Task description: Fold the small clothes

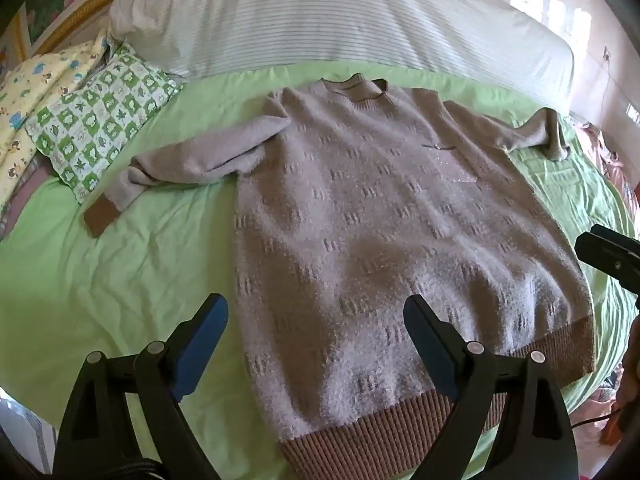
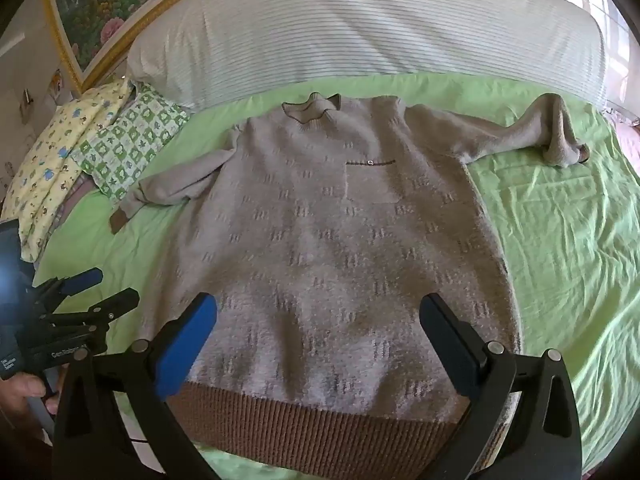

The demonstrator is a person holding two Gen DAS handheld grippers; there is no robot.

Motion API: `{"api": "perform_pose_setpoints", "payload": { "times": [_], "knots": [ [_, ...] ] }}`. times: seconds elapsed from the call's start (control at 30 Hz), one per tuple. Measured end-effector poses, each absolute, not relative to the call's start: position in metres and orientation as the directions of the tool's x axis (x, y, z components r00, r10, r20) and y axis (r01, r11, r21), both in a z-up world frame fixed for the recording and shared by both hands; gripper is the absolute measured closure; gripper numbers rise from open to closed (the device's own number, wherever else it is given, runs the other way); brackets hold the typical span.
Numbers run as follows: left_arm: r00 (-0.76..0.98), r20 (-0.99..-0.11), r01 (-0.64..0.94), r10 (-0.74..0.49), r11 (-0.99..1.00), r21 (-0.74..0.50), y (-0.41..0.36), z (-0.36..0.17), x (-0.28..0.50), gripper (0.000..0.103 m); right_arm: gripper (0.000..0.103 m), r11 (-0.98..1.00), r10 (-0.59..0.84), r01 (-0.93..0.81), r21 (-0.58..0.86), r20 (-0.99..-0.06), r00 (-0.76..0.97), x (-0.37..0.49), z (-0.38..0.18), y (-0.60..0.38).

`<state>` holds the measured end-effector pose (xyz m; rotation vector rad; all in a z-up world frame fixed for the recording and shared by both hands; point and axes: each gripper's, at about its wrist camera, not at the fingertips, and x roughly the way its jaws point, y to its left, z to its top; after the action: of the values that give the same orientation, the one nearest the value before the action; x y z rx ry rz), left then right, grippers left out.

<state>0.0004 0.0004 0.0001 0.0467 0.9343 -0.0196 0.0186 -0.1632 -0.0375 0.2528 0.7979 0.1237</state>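
Observation:
A fuzzy grey-lilac sweater [image 1: 380, 220] with a brown ribbed hem lies flat, front up, on the green sheet; it also shows in the right wrist view [image 2: 332, 240]. Its left sleeve [image 1: 192, 164] bends down toward a brown cuff; its right sleeve [image 2: 520, 136] stretches out and bunches at the end. My left gripper [image 1: 316, 336] is open and empty, above the hem's left part. My right gripper [image 2: 320, 332] is open and empty, above the hem's middle. The left gripper also shows at the left edge of the right wrist view [image 2: 100, 292]; the right gripper shows at the right edge of the left wrist view [image 1: 608, 252].
The green sheet [image 2: 568, 240] covers the bed. A striped white bolster [image 2: 360, 28] lies behind the collar. A green checked pillow [image 1: 96, 124] and a yellow printed pillow [image 1: 36, 92] sit at the back left, close to the left cuff. A framed painting [image 2: 108, 8] hangs behind.

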Motion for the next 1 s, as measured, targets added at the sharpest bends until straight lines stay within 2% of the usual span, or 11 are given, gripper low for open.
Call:
{"api": "perform_pose_setpoints", "payload": {
  "times": [1.0],
  "knots": [
    [0.599,-0.801,0.019,0.024,0.999,0.044,0.0012,-0.0038,0.0041,0.013,0.002,0.961,0.214,-0.022,0.275,-0.694,0.688,0.0196,-0.0367,-0.1584]
  ]
}}
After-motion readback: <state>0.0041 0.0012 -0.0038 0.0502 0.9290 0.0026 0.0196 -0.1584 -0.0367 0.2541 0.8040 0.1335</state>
